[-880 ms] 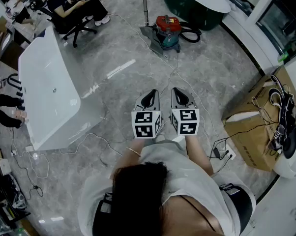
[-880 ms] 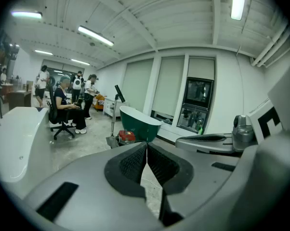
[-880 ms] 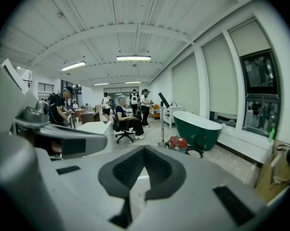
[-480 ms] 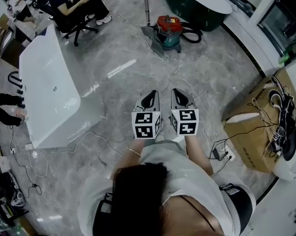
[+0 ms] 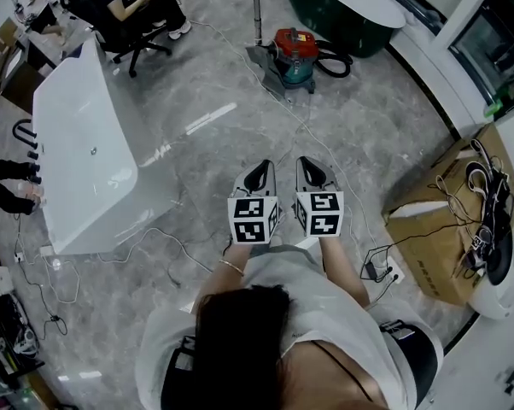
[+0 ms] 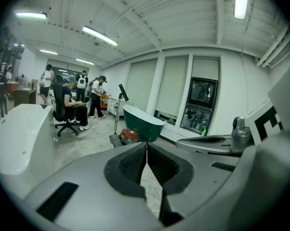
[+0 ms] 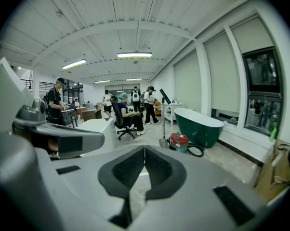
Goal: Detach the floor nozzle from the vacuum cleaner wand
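Nothing done yet. Left hand-held gripper [image 5: 258, 172] and right hand-held gripper [image 5: 313, 170] both clenched, empty. Nozzle [image 5: 261, 61] looks attached to wand [image 5: 255, 11], on the floor beside the vacuum [image 5: 293, 54], well apart from both.

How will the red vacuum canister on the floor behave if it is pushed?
The red vacuum canister looks squat, so it probably resists tipping. The glossy floor may let it slide easily. Wheels cannot be seen, so rolling is uncertain.
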A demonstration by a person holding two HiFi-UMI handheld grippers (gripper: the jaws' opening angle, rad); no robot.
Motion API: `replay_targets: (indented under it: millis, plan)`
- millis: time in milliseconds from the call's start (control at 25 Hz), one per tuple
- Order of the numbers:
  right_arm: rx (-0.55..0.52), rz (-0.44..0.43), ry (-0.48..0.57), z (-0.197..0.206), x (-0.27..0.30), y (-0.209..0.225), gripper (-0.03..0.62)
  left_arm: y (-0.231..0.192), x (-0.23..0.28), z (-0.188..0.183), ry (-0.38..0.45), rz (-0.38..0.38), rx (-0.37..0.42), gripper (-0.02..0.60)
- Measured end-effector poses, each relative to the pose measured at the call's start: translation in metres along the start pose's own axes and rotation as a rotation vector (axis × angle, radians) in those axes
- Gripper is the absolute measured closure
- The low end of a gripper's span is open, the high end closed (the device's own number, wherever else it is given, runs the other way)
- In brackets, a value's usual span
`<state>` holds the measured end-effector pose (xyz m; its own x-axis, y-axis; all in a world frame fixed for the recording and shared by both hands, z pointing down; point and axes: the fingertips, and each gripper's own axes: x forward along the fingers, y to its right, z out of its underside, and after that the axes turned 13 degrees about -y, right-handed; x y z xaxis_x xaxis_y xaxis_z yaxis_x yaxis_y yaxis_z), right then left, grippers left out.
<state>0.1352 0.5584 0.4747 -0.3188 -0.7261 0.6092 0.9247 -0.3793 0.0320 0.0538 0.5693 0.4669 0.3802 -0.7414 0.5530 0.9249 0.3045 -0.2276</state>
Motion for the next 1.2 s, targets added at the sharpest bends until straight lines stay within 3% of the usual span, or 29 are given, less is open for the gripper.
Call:
replay_targets:
  millis: [720,1200]
  plan:
    - [-0.015,-0.009,-0.030,-0.011,0.034,0.002,0.579,-0.022,0.029,-0.014,-0.003,0.000,-0.016,0.572]
    - [-0.030,-0.020,-0.053,-0.052,0.099,-0.001,0.579,-0.075,0.076,-0.050,-0.027,0.005,-0.019,0.572]
